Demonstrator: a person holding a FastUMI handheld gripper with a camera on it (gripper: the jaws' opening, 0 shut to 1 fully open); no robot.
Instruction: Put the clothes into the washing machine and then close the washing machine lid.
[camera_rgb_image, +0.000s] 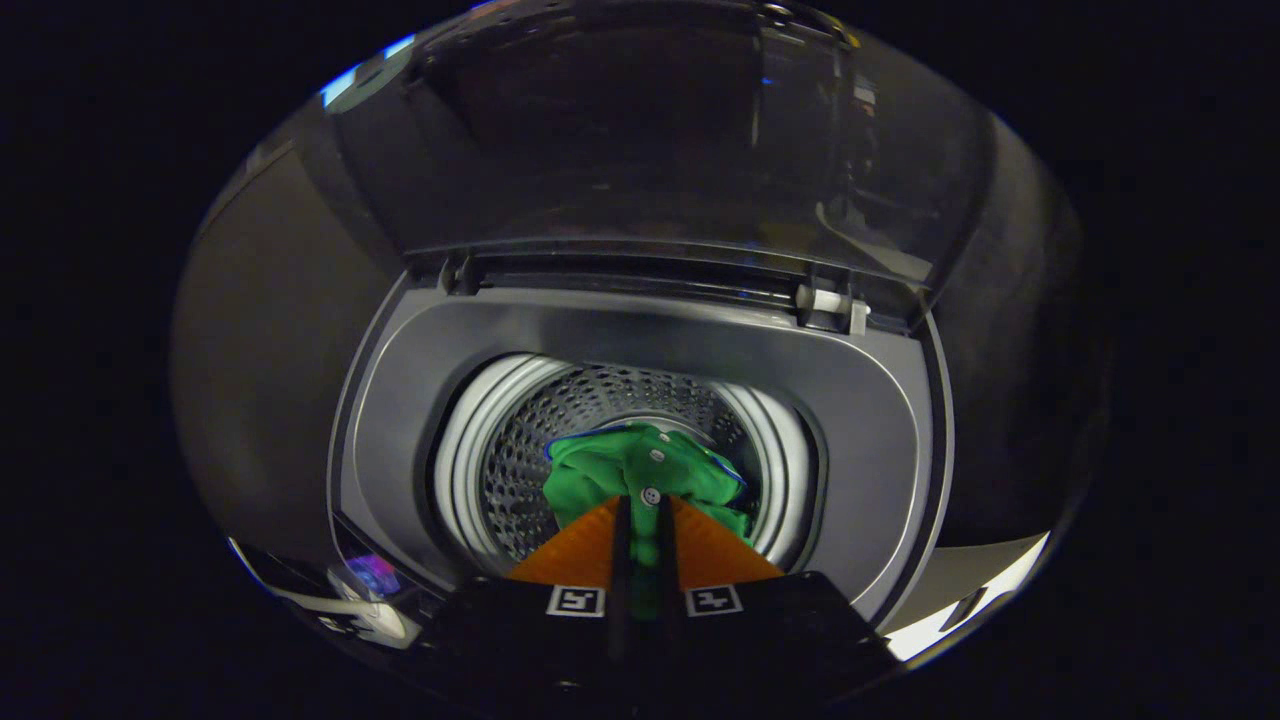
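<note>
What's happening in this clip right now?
The hand-held gripper is over an open top-loading washing machine, its fingers closed on a green garment with buttons. The garment hangs down into the perforated drum, still gripped and not yet released. The lid stands raised at the back of the machine, so closing it remains to be done.
</note>
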